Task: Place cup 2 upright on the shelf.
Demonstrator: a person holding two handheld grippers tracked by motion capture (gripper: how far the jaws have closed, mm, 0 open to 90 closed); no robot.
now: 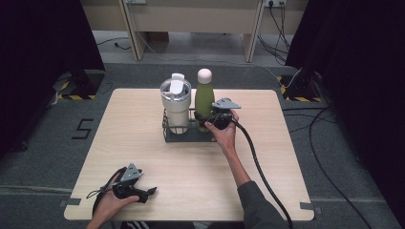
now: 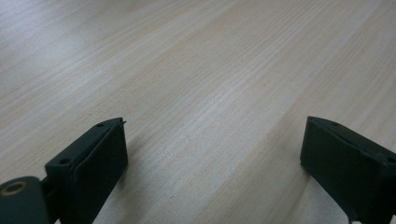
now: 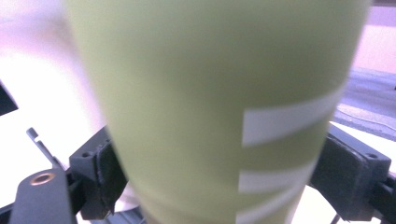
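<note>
**Green bottle clamped in the rack**

Standing upright in a black wire rack mid-table: white tumbler with lid, beside green bottle with pale cap. Contents hidden. White stripes on the bottle, no readable writing. Right gripper closed on the green bottle. Left gripper spread wide over bare table, near the front left corner.

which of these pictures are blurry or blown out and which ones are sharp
Right gripper view: the green bottle is very close and blurred, the background overexposed to white. Left gripper view: the wooden table grain is fairly crisp, softening far off. High view: evenly lit, slightly soft, dark curtains at both sides.
</note>
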